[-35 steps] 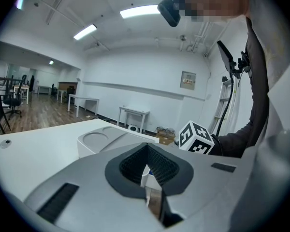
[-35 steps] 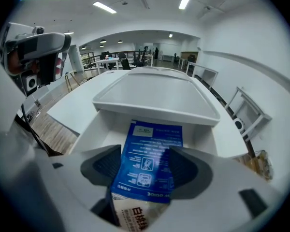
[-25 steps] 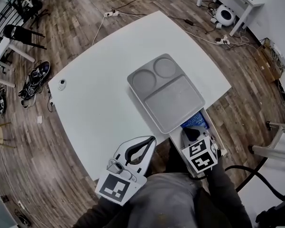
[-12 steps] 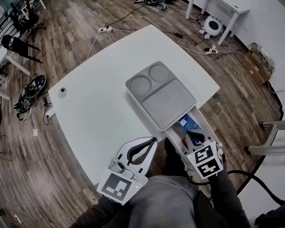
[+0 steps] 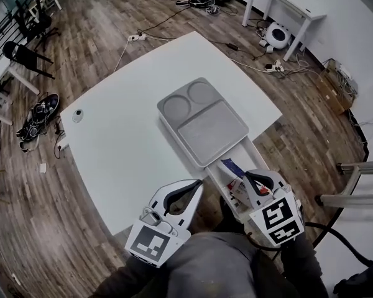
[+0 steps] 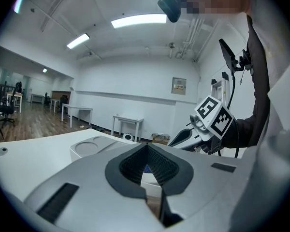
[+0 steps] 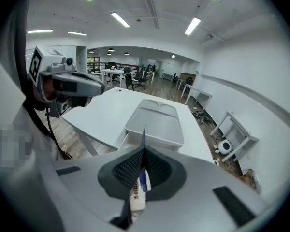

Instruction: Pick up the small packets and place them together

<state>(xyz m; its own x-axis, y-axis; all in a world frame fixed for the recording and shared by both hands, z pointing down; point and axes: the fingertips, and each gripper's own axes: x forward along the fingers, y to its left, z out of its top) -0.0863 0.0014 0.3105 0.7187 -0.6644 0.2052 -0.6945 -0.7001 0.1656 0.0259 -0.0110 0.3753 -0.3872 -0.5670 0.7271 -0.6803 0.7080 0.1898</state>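
The pick-up step is in hand. The right claw (image 7: 144,151) is clamped on a small packet (image 7: 139,191), pinching it by its thin edge so that it stands on end between the ribbed dark pads. Claw and packet hang over a narrow white bin (image 5: 255,156) that abuts the near end of the grey tray (image 5: 214,132), on the person's side. The left claw (image 5: 198,184) is closed with nothing in it, off the tray's near left corner and past the edge of the worktop (image 5: 124,135).

Next, I judge, the packet must go to wherever the set is being gathered, likely the tray's broad rectangular bay, which is bare. That calls for a forward reach and a low release, so the light sachet does not flutter or skid.

The packet is flat, thin and pliable, a glossy white film with blue print. The tray is matt moulded plastic with rounded corners and two round wells at its far end. The bin is hard and smooth-walled, and another blue-faced packet (image 5: 232,166) seems to lie in it.
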